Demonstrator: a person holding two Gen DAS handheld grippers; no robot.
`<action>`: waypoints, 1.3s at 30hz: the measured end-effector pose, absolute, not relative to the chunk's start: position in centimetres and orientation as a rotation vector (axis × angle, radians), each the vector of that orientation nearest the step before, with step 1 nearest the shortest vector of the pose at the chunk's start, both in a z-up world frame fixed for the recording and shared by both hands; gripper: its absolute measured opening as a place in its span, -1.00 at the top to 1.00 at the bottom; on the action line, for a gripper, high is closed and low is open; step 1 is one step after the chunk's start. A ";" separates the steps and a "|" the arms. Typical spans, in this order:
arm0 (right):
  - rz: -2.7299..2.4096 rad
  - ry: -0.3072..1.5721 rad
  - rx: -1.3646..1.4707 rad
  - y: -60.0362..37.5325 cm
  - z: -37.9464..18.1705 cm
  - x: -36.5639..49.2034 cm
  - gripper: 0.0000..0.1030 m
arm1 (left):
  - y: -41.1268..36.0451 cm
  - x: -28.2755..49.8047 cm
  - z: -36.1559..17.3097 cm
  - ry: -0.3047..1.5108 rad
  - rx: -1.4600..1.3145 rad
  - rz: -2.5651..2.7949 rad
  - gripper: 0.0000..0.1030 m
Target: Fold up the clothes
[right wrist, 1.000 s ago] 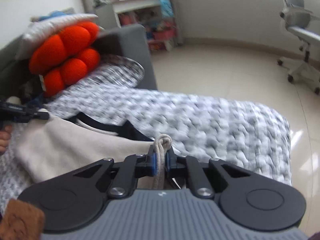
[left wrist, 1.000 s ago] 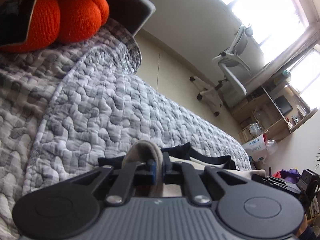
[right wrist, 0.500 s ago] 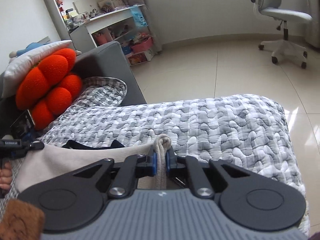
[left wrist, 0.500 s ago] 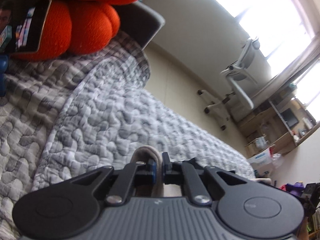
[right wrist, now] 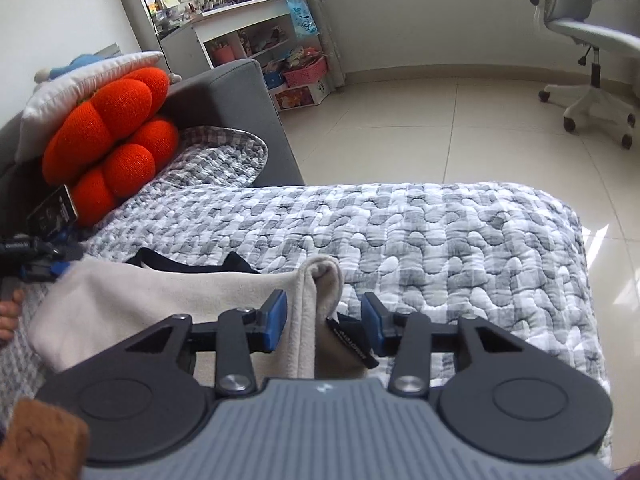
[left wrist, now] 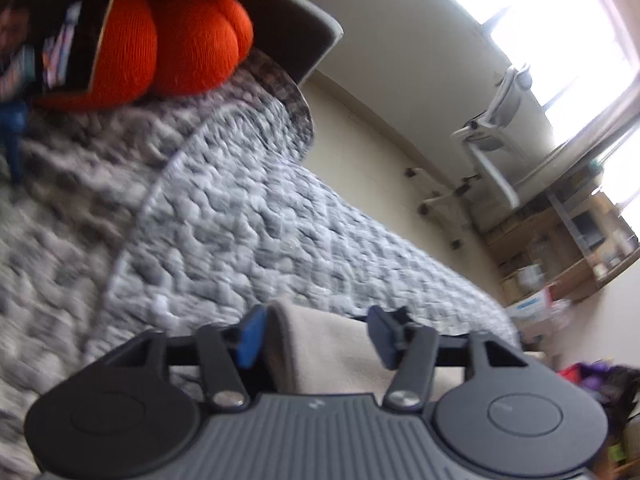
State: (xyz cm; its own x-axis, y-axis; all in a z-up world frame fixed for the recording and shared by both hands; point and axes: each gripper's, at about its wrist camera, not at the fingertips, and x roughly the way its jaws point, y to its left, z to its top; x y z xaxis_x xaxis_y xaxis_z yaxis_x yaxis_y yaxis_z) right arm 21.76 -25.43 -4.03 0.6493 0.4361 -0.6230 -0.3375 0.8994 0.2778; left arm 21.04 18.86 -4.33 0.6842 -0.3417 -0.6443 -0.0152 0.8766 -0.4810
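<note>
- Left gripper (left wrist: 314,334) opening, jaws spread wide, rounded fold of soft beige fleece garment (left wrist: 320,348) lying loose between the pads, not pinched.
- Right gripper (right wrist: 324,318) likewise opening, upright folded corner of the garment (right wrist: 316,300) standing free between parted jaws.
- Spread flat along near edge of grey-and-white quilted sofa cover (right wrist: 440,240), black trim (right wrist: 188,264) peeking out behind.
- Judged light, limp, non-slippery and unbreakable; best taken at folded edge or corners.
- Farther: orange knitted flower cushion (right wrist: 108,136) at the cover's back left corner, pale tiled floor (right wrist: 400,128), white office chair (right wrist: 588,48), cluttered white shelves (right wrist: 248,28).
</note>
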 end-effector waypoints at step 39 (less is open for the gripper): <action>0.377 0.692 0.105 -23.6 -3.4 21.7 0.78 | 16.7 20.5 -3.5 0.712 -0.371 -0.255 0.72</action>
State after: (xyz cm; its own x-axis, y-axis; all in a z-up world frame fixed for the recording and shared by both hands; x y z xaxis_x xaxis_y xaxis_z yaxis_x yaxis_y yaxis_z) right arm 21.68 -23.64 -3.43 0.7058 0.3726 -0.6025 -0.3038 0.9275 0.2176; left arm 20.53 16.75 -3.54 0.7306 -0.3500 -0.5862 0.1010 0.9045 -0.4143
